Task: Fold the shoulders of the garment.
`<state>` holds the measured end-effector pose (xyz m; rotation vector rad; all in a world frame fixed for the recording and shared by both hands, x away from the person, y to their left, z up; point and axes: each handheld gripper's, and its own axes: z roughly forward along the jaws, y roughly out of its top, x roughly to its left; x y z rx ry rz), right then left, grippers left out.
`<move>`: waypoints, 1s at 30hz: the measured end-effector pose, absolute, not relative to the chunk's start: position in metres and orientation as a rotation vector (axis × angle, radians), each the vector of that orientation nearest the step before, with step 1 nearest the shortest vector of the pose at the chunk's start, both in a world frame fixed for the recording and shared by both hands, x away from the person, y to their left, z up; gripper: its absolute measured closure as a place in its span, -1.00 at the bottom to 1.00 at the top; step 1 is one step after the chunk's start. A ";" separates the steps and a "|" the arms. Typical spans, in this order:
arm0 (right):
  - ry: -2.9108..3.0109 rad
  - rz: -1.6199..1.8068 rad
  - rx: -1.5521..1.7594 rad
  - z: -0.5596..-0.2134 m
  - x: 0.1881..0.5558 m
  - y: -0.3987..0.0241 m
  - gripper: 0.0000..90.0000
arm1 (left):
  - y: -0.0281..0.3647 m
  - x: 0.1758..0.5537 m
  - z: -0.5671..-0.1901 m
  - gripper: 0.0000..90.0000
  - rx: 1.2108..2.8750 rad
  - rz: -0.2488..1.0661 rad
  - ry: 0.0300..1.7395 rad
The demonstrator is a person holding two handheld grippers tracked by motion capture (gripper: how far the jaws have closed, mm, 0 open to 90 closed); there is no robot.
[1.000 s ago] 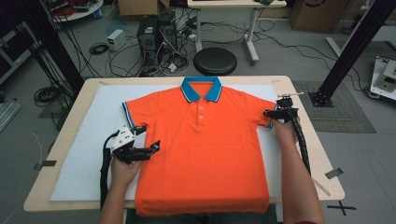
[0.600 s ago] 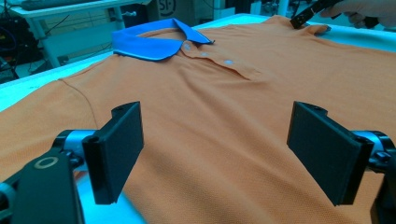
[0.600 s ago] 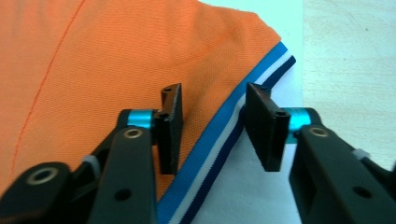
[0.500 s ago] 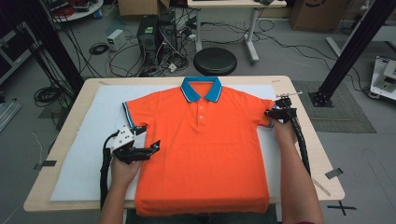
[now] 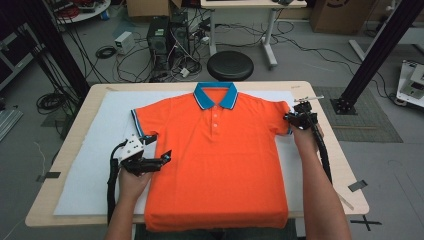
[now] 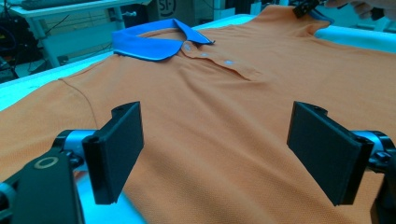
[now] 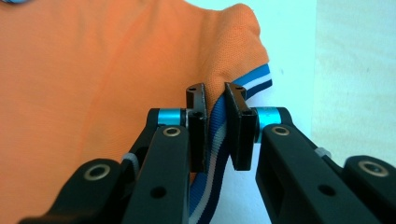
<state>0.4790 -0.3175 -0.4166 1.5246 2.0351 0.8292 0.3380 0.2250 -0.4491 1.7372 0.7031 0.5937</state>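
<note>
Polo shirt (image 5: 215,160) of orange knit, fine pebbled weave, with a blue ribbed collar (image 5: 215,95), lies flat and face up across the middle of the frame on a white mat (image 5: 85,165) over the pale wooden table (image 5: 345,185). At lower left, the left gripper (image 5: 159,149) hovers at the shirt's side edge, its flat black jaws spread wide, gripping nothing. At upper right, the right gripper (image 7: 215,126) has just been closing; its pads pinch the striped sleeve cuff (image 7: 254,79), bunching the cloth.
</note>
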 end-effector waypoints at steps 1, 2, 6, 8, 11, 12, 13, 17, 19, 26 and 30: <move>2.034 0.840 1.510 -0.414 0.477 -0.317 0.80 | 0.225 0.338 -0.449 -0.58 1.737 0.592 0.704; 2.034 0.853 1.501 -0.411 0.476 -0.317 0.81 | 0.225 0.338 -0.449 -0.59 1.737 0.592 0.704; 2.040 0.875 1.465 -0.400 0.470 -0.312 0.81 | 0.225 0.338 -0.449 -0.59 1.737 0.591 0.705; 2.043 0.890 1.440 -0.394 0.467 -0.308 0.81 | 0.225 0.338 -0.449 -0.59 1.737 0.592 0.705; 2.060 0.897 1.402 -0.387 0.463 -0.301 0.81 | 0.225 0.338 -0.449 -0.58 1.735 0.594 0.706; 2.073 0.905 1.375 -0.384 0.462 -0.296 0.80 | 0.224 0.338 -0.449 -0.59 1.733 0.591 0.706; 2.073 0.905 1.375 -0.384 0.462 -0.296 0.80 | 0.224 0.338 -0.449 -0.59 1.734 0.592 0.706; 2.097 0.926 1.332 -0.380 0.459 -0.283 0.80 | 0.225 0.338 -0.449 -0.59 1.735 0.593 0.706; 2.114 0.936 1.306 -0.380 0.458 -0.277 0.81 | 0.225 0.338 -0.449 -0.58 1.734 0.590 0.706; 2.154 0.942 1.237 -0.378 0.455 -0.257 0.80 | 0.225 0.338 -0.449 -0.59 1.730 0.587 0.708; 2.172 0.943 1.215 -0.378 0.453 -0.249 0.80 | 0.225 0.338 -0.449 -0.59 1.728 0.586 0.707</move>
